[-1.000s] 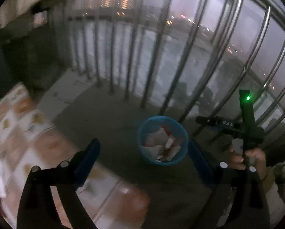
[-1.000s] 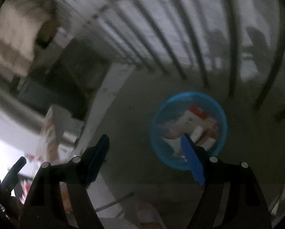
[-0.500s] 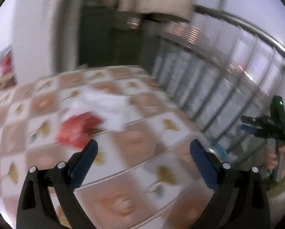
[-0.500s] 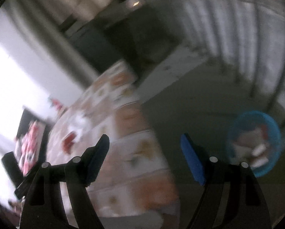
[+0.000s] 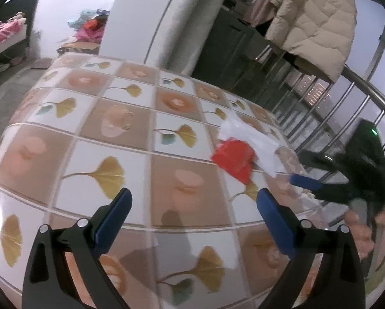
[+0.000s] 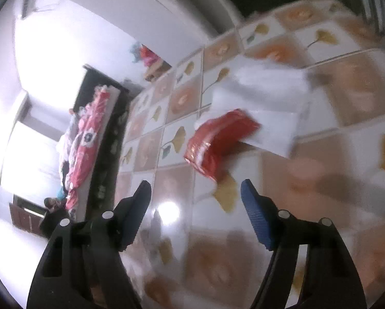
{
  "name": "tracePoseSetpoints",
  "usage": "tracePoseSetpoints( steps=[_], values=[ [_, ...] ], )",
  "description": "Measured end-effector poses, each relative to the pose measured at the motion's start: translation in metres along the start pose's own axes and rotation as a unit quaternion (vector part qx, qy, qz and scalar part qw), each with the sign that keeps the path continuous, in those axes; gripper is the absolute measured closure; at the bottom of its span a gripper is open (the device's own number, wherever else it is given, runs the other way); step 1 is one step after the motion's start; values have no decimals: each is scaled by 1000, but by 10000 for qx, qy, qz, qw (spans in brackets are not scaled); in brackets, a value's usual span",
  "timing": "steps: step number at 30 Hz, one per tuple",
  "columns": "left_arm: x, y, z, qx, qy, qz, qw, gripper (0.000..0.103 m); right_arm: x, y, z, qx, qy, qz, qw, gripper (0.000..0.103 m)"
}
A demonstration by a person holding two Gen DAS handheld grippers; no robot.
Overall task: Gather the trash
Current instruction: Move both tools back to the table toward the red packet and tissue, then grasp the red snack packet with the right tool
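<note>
Left gripper (image 5: 193,202) low in the left wrist view, blue pads spread wide, nothing between them, hanging over the patterned table (image 5: 94,118) with its leaf and flower squares. Trash sits right of centre in that view: a red wrapper (image 5: 232,159) lying on the tabletop, and a white crumpled paper (image 5: 254,141) touching it on its upper right, partly under the red edge. Both lie well beyond the left pads, near the table's far right side.

Right gripper (image 6: 196,197) at the bottom of the right wrist view, jaws apart and closing in, nothing between them. Red wrapper (image 6: 220,141) is just above the pads at centre frame, not touched. White paper (image 6: 269,97) spreads behind it toward upper right. This view is tilted and blurred.

In the left wrist view the right gripper (image 5: 299,171) shows at the right edge, fingers pointing left toward the trash, tips near the white paper; cannot tell if touching. A hand (image 5: 359,231) grips its handle below.

Beige quilted coat (image 5: 310,18) hangs at upper right. Metal railing (image 5: 347,95) runs down the right side. Bed with pink bedding (image 6: 86,139) at left of the right wrist view.
</note>
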State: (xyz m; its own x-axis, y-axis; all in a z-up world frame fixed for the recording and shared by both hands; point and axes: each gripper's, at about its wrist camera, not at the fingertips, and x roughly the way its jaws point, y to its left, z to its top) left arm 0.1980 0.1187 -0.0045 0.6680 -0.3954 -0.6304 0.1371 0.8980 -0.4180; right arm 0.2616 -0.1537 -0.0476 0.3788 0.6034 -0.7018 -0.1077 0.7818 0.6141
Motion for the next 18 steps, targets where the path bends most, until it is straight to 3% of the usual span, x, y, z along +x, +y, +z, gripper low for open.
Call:
tracePoseSetpoints(
  steps=[4,8,13,18],
  values=[
    [-5,9,5,49,-105,40,9999,8,32,2,17,347,99,-407,9985,45],
    [-5,11,7,133,-162,23,9998,8,47,-2,21,673,102,-435,9967,50],
    [-2,8,8,186,-164,-3,9997,8,57,-8,22,972,96,-438,9943,75],
    [-2,4,8,195,-183,-68,9996,8,58,-17,21,1142,107,-294,9930,88]
  ],
)
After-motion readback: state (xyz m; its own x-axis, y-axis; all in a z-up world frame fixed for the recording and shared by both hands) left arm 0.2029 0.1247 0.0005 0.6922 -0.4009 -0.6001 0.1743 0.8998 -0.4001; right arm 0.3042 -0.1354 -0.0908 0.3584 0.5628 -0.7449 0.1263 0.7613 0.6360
